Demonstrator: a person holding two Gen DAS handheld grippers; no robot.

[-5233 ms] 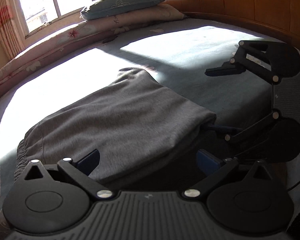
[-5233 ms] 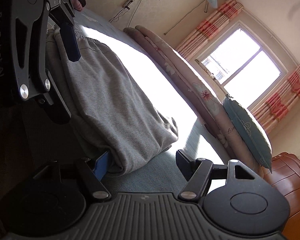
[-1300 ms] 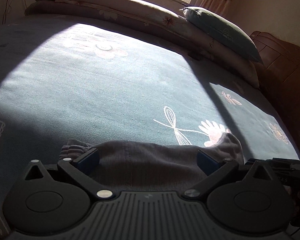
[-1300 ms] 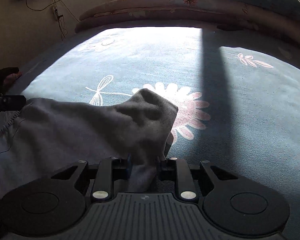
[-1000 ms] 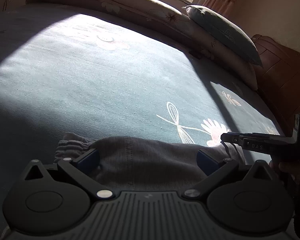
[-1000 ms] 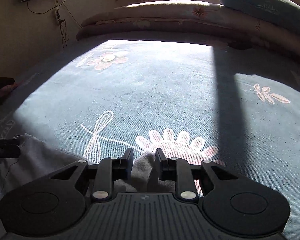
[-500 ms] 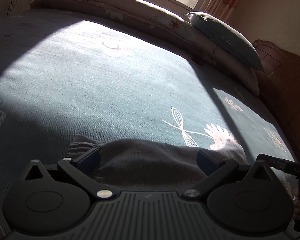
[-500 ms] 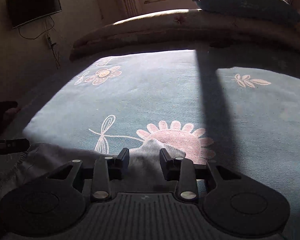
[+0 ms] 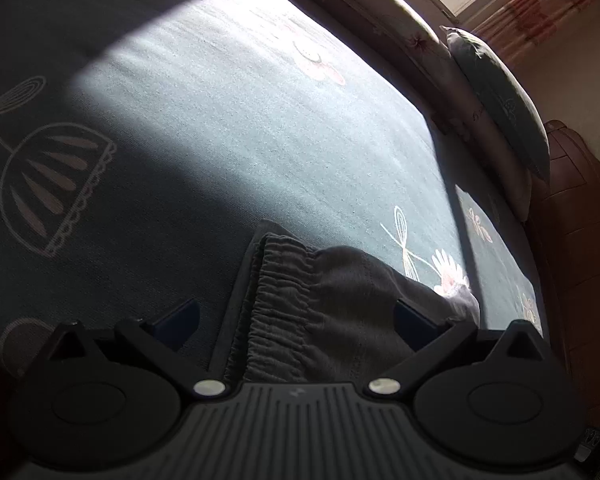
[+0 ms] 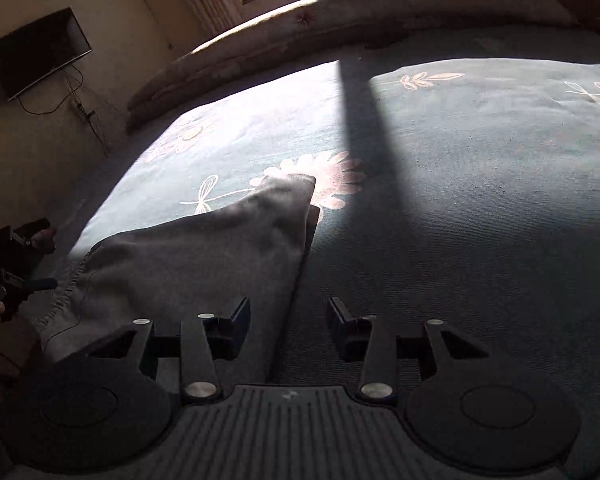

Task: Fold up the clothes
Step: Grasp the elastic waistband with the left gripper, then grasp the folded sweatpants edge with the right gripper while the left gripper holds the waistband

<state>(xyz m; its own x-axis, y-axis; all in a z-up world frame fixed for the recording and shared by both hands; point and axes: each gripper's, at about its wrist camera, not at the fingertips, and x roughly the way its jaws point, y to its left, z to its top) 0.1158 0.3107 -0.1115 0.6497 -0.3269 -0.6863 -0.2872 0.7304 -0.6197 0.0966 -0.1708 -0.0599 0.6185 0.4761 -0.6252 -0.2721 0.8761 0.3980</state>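
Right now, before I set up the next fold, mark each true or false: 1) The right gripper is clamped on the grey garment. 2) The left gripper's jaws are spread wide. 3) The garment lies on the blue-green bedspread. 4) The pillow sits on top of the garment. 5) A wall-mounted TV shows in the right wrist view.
1) False. The right gripper is open; its jaws have just been opening, and the grey garment lies loose between them.
2) True. The left gripper stands wide open.
3) True, on the bedspread.
4) False. The pillow rests at the bed's far edge on a rolled quilt.
5) True, the TV.
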